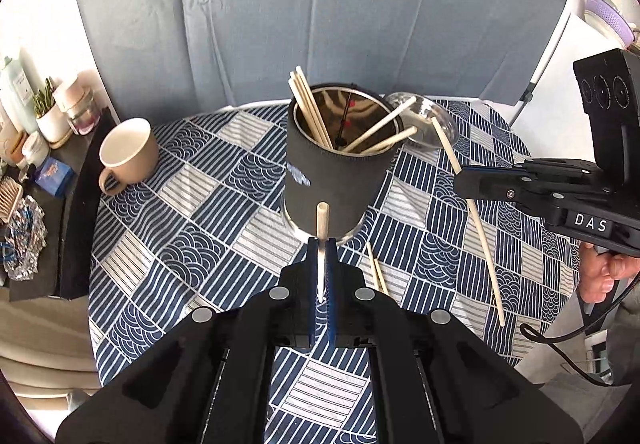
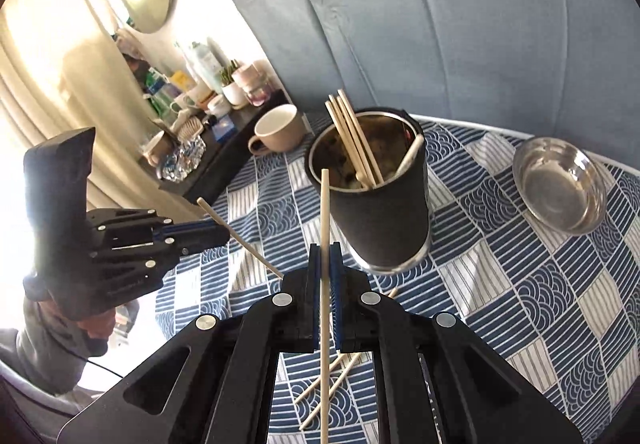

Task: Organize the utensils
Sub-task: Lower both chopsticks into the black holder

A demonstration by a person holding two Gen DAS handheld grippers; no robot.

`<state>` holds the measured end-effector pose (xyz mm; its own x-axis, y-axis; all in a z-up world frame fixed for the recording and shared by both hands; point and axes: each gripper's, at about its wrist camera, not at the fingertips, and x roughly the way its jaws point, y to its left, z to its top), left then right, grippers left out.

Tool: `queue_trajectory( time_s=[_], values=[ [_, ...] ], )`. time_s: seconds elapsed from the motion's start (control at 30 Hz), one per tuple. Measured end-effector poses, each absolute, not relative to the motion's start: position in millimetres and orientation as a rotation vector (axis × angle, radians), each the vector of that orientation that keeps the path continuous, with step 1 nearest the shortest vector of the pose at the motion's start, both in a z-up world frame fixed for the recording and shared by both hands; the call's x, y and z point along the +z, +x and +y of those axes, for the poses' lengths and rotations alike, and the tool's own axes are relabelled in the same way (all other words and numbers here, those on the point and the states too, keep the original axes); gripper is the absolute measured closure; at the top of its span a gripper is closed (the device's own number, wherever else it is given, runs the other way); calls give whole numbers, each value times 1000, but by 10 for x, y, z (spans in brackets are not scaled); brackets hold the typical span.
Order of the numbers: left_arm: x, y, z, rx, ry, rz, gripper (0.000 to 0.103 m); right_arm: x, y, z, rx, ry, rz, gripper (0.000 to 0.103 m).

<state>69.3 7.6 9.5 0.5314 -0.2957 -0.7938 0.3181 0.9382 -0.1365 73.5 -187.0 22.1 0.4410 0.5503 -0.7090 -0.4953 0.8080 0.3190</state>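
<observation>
A black-sleeved steel holder [image 1: 332, 179] [image 2: 380, 211] stands mid-table with several wooden chopsticks leaning inside. My left gripper [image 1: 322, 246] [image 2: 222, 234] is shut on one chopstick [image 1: 322, 222] [image 2: 244, 240], raised just in front of the holder. My right gripper [image 2: 325, 254] [image 1: 462, 181] is shut on another chopstick [image 2: 325, 203] [image 1: 480, 232], which runs long and slanted to the right of the holder. A few loose chopsticks [image 1: 376, 270] [image 2: 332, 384] lie on the cloth near the holder's base.
A blue patterned cloth [image 1: 192, 228] covers the table. A beige mug [image 1: 128, 151] [image 2: 278, 131] sits at left, a steel bowl [image 1: 430, 119] [image 2: 560, 183] at right. A dark side shelf [image 1: 36, 163] holds bottles and jars. A grey padded backrest [image 1: 320, 3] rises behind.
</observation>
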Motion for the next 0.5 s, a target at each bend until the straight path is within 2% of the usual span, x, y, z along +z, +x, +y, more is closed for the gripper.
queue_trajectory(
  time_s=[0.5],
  values=[
    [828, 852, 59, -339, 75, 791, 99, 944, 1032, -1739, 680, 73, 693, 98]
  ],
)
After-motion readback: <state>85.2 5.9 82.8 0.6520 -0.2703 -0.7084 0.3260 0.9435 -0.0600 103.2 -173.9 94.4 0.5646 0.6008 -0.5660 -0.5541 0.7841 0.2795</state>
